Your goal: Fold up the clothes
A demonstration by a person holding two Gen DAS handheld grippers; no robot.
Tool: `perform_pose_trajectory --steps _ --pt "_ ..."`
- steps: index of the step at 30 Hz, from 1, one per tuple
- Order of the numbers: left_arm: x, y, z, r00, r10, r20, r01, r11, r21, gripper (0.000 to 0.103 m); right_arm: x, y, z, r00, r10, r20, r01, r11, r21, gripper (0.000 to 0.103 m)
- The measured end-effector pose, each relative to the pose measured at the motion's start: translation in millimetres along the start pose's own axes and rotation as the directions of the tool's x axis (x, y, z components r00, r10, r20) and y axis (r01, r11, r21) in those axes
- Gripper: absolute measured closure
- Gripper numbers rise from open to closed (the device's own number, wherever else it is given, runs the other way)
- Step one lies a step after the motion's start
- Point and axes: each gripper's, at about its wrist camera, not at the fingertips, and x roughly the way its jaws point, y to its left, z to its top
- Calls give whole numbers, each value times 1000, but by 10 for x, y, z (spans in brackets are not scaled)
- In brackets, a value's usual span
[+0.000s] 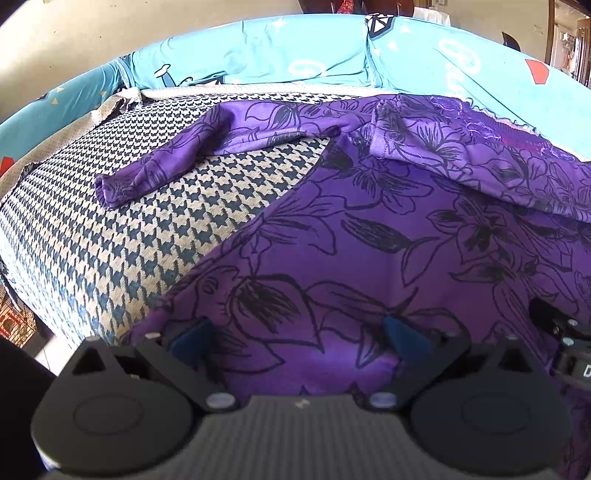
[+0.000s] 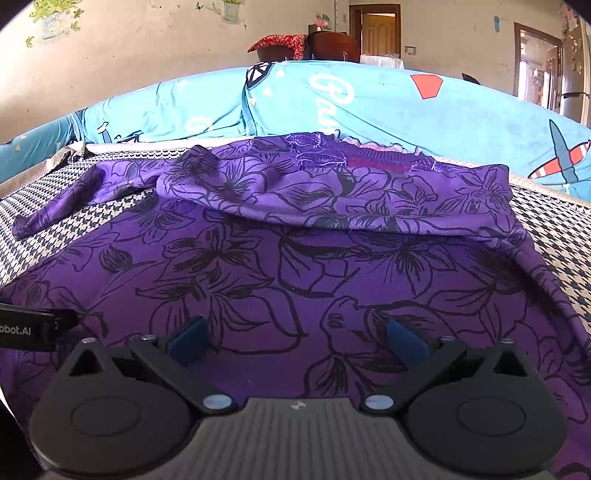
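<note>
- The left gripper (image 1: 299, 334) hovers low over the near hem of the purple floral garment (image 1: 369, 236), its two blue-padded fingers (image 1: 190, 334) spread wide apart with nothing between them but the cloth lying below.
- The right gripper (image 2: 295, 334) sits the same way over the same garment (image 2: 295, 266), fingers (image 2: 408, 339) spread wide, gripping nothing; whether the pads touch the fabric cannot be told.
- In the left wrist view the other gripper's black body (image 1: 565, 332) shows at the right edge, just beside and level with the left one.
- The garment lies spread on a houndstooth-patterned cover (image 1: 129, 229), its near part flat and dark purple with black outlined flowers.
- Farther back, the upper part of the garment is folded toward the near side, showing a paler face (image 2: 351, 195); a lace-trimmed neckline (image 2: 351, 153) sits at the far edge.
- One sleeve (image 1: 177, 162) stretches out to the far left across the houndstooth cover, its cuff lying flat.
- Behind the cover rises a turquoise printed sheet (image 2: 369, 107) draped over cushions.
- Beyond it are a cream wall (image 2: 147, 48), a wooden door (image 2: 378, 31) and a red cloth (image 2: 280, 42) on dark furniture.
</note>
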Motion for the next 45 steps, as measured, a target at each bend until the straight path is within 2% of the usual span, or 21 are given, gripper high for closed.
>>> perform_pose_trajectory --steps 6,14,19,22,26,32,45 --pt "18 89 71 1000 -11 -16 11 999 -32 0 4 -2 -2 1000 -1 0 1 1000 -1 0" --pt "161 409 280 999 30 -32 -33 992 -121 0 7 -1 -5 1000 -1 2 1 1000 -3 0" --pt "330 713 449 991 117 -60 -126 973 -191 0 7 1 -7 1000 -2 2 2 1000 -3 0" --pt "393 945 511 992 101 -80 -120 952 -281 0 8 2 -7 1000 -2 3 2 1000 -4 0" --pt "421 1127 627 987 143 -77 -160 936 -313 0 9 10 -5 1000 -5 2 5 1000 -7 0" --pt "497 1376 846 984 163 -72 -178 919 -351 0 11 15 -4 1000 -7 2 7 1000 -9 0" --pt "777 1808 1177 991 67 -119 -114 887 -447 0 14 19 -8 1000 -12 1 12 1000 -10 0"
